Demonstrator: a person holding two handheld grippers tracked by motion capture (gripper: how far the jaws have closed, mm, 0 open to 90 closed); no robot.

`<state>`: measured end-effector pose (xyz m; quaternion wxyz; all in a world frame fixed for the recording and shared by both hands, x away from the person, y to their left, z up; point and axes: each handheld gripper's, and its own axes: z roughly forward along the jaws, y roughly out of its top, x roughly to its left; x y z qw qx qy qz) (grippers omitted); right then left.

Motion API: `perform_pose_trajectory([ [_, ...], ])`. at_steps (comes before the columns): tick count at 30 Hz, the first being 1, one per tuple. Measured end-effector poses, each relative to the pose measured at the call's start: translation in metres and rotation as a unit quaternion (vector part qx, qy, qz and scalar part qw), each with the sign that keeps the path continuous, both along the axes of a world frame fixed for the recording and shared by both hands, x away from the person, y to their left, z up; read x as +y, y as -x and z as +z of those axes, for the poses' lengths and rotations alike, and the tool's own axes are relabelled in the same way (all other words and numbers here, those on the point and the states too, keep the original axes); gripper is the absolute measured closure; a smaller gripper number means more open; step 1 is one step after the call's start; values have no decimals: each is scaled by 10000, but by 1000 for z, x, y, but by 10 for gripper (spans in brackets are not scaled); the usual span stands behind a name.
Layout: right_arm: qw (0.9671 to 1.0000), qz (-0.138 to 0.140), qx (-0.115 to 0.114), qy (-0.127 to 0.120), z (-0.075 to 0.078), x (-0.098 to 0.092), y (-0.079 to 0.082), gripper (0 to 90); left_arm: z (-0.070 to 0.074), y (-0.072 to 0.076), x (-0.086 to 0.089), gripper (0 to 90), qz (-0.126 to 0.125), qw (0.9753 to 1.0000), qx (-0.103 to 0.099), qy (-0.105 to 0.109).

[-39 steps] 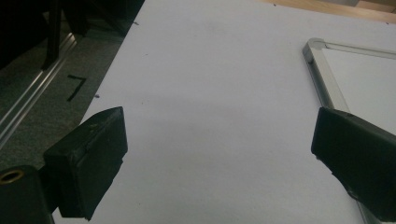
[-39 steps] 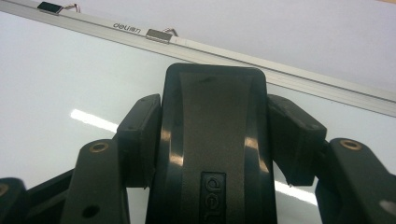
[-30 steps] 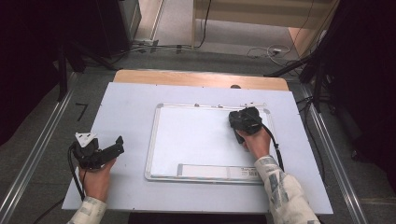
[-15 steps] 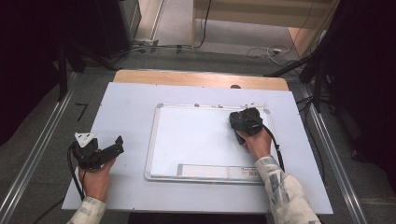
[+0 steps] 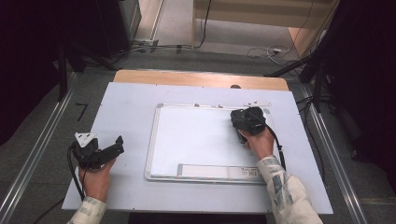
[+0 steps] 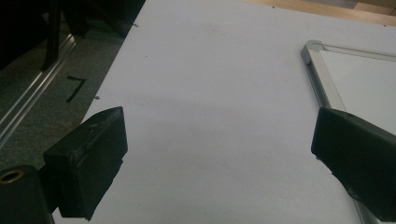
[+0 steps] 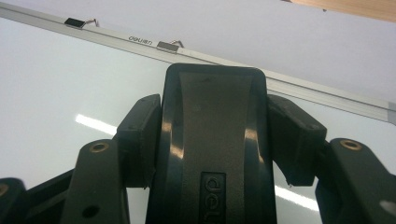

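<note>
A white whiteboard (image 5: 196, 135) with a silver frame lies flat on the pale table (image 5: 126, 102). My right gripper (image 5: 243, 119) rests on the board's upper right part, shut on a black whiteboard eraser (image 7: 215, 140) that stands between its two jaws. The eraser's back carries a small label. Left of the board, my left gripper (image 5: 116, 144) is held just above the table with its jaws wide apart and nothing between them; its view shows bare table and the board's frame corner (image 6: 310, 49).
Two small metal clips (image 7: 168, 45) sit on the board's top frame. A wooden strip (image 5: 196, 79) runs along the table's far edge. Grey floor with rails (image 5: 42, 140) and cables lies around the table, with dark stands to the right.
</note>
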<state>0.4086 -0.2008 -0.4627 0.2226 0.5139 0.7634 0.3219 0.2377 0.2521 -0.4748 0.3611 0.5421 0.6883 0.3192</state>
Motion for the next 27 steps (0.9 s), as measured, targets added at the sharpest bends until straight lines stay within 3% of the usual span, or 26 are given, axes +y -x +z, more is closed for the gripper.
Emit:
perform_pose_trajectory([
  [11,10000,-68,-36,-2,5,-8,4,379,0,0,-1,40,-12,10000,-10,8],
  [27,9987,-502,-56,-56,9,-29,-4,379,0,0,0,41,-19,10000,-6,2],
])
